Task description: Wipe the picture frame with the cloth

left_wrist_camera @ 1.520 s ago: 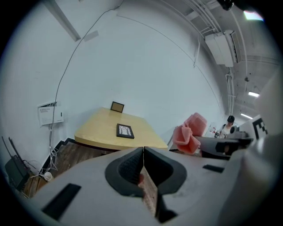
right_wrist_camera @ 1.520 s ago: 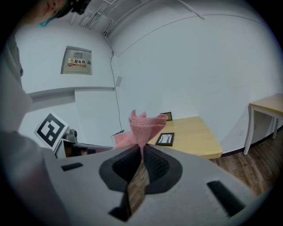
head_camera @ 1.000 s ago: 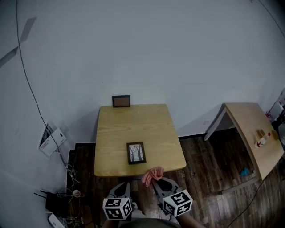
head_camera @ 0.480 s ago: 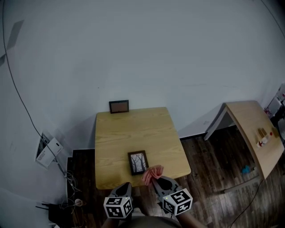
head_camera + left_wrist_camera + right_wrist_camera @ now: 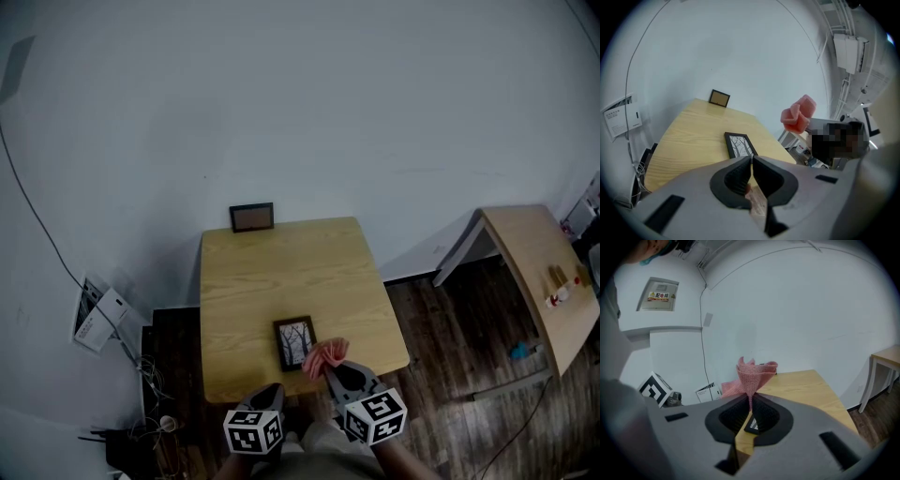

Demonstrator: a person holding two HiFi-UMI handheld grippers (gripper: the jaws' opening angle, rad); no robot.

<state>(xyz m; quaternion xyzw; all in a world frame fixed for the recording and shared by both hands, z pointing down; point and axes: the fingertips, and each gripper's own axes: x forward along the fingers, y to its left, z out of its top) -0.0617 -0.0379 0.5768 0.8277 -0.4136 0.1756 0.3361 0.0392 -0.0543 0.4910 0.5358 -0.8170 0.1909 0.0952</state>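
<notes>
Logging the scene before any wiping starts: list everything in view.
table: one, light wood, centre, against the wall
frame: one, dark, flat near the table's front edge
second frame: one, dark with a brown face, upright at the table's back edge
cloth: one, pink, in the right gripper, just right of the frame
side table: one, light wood, far right; things on it too small to tell
wall box: one, white, low on the left wall
cable: one, dark, down the left wall
floor: dark wood
left gripper: grey, shut, empty
right gripper: grey, shut on the cloth
</notes>
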